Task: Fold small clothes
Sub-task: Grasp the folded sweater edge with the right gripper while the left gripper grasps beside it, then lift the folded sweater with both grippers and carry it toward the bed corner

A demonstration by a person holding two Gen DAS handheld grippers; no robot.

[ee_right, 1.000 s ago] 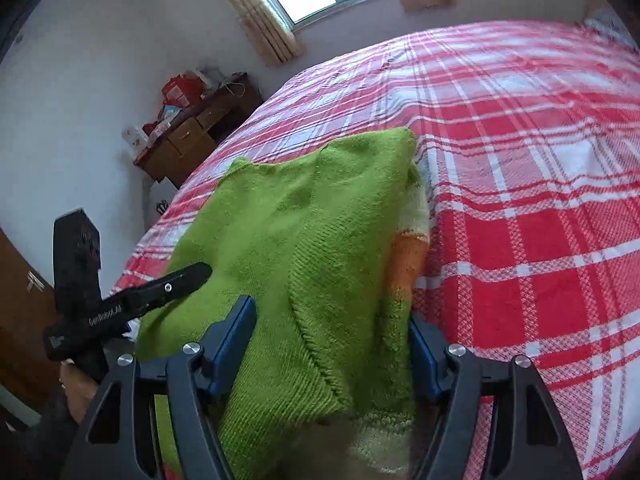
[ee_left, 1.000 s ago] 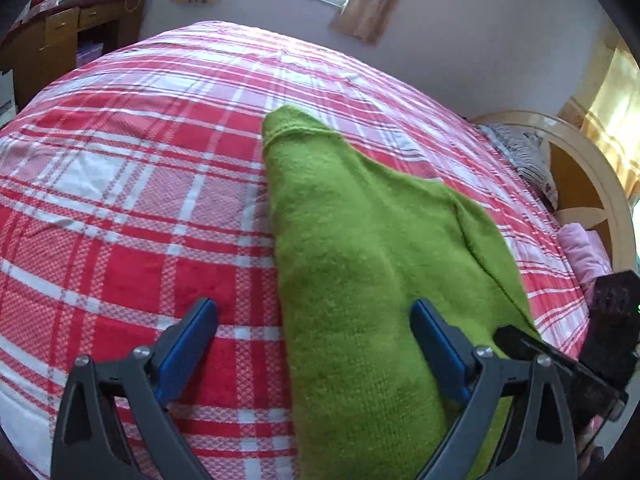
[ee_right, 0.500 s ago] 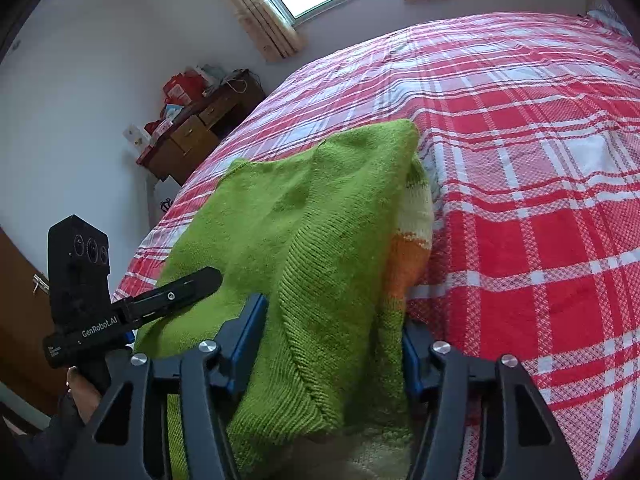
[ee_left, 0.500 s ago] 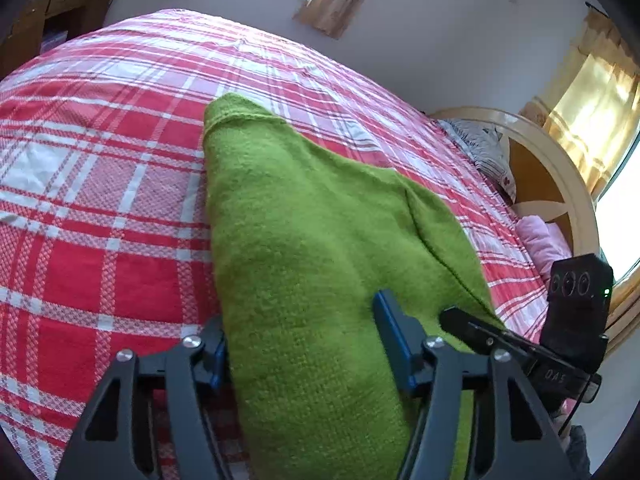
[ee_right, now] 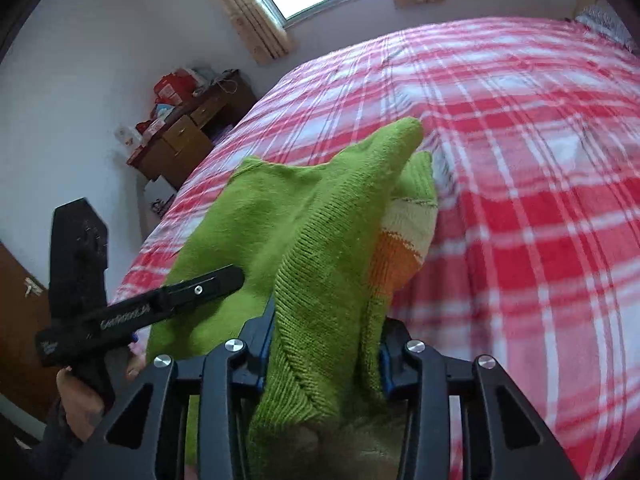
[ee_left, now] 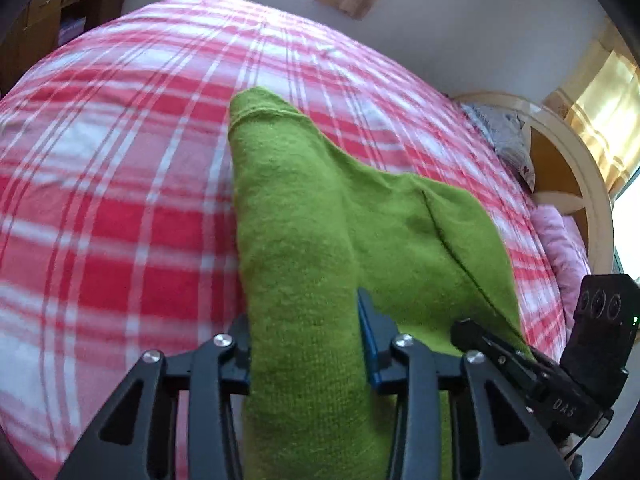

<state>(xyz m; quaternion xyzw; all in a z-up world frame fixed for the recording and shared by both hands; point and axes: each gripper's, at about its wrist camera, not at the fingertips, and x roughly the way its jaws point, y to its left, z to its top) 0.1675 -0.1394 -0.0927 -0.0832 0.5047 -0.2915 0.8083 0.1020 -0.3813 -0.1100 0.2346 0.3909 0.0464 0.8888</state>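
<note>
While both jaws are closing, each hand-held gripper pinches a bunched edge of the green knitted sweater [ee_left: 304,280].
Left hand-held gripper [ee_left: 304,344] and right hand-held gripper [ee_right: 324,348] each have green knit pressed between blue pads; the sweater, with orange and cream stripes, lies partly raised on the red-and-white checked bed [ee_left: 120,200], near its edge.
</note>
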